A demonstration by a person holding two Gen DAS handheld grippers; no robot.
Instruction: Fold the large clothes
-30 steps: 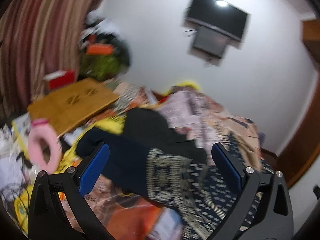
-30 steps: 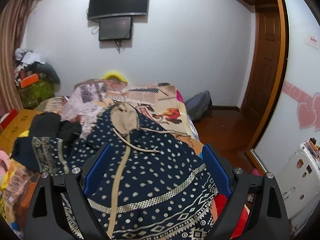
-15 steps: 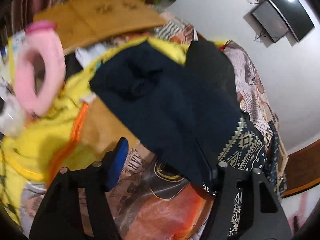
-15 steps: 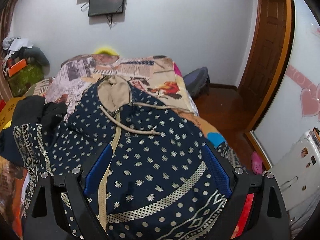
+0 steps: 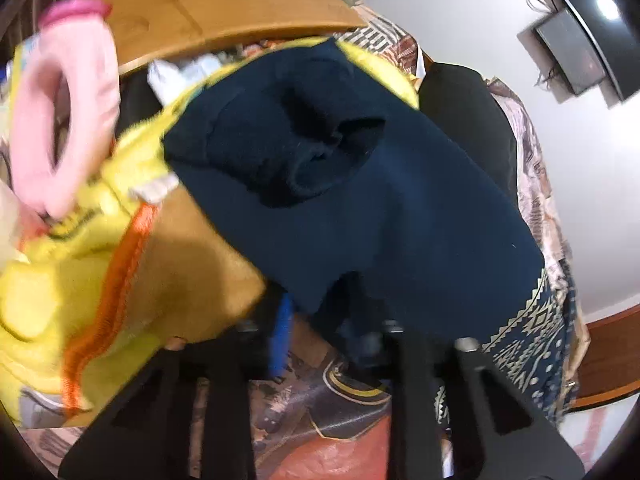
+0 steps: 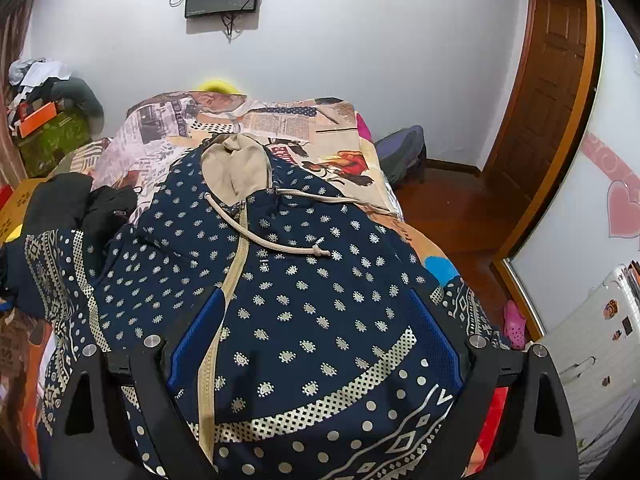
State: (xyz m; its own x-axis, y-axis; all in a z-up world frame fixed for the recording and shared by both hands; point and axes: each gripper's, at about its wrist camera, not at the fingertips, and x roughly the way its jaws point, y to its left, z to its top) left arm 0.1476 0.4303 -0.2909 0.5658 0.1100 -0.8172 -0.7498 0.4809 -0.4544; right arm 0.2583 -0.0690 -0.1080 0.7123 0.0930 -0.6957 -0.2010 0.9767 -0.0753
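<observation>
Our left gripper (image 5: 320, 320) is closing, its jaws nearly together around the hem of the dark navy sleeve (image 5: 360, 208) that hangs over their tips. The blue pad (image 5: 282, 332) of one finger shows just under the cloth edge; the other fingertip is hidden beneath the fabric, so we cannot tell whether the pads already press on it. Our right gripper (image 6: 316, 344) stands wide open above the lower body of the hooded garment (image 6: 304, 300), a blue pad on either side of the cloth and nothing pinched between them.

That garment, navy with pale dots and patterned bands, lies spread front up along the bed (image 6: 280, 120), its hem towards us and its beige-lined hood (image 6: 236, 168) towards the far end, where the drawstring (image 6: 272, 242) trails across the chest. The plain navy sleeve runs off over the left edge of the bed onto a yellow blanket with an orange stripe (image 5: 104, 280). Beside the blanket sits a pink ring-shaped cushion (image 5: 60, 120), blurred, and beyond it a wooden board (image 5: 224, 8). A black garment (image 6: 60, 200) is bunched at the bed's left edge near the sleeve. Screens hang on the white wall (image 6: 360, 40) past the far end, and a wooden door (image 6: 548, 80) stands to the right.
</observation>
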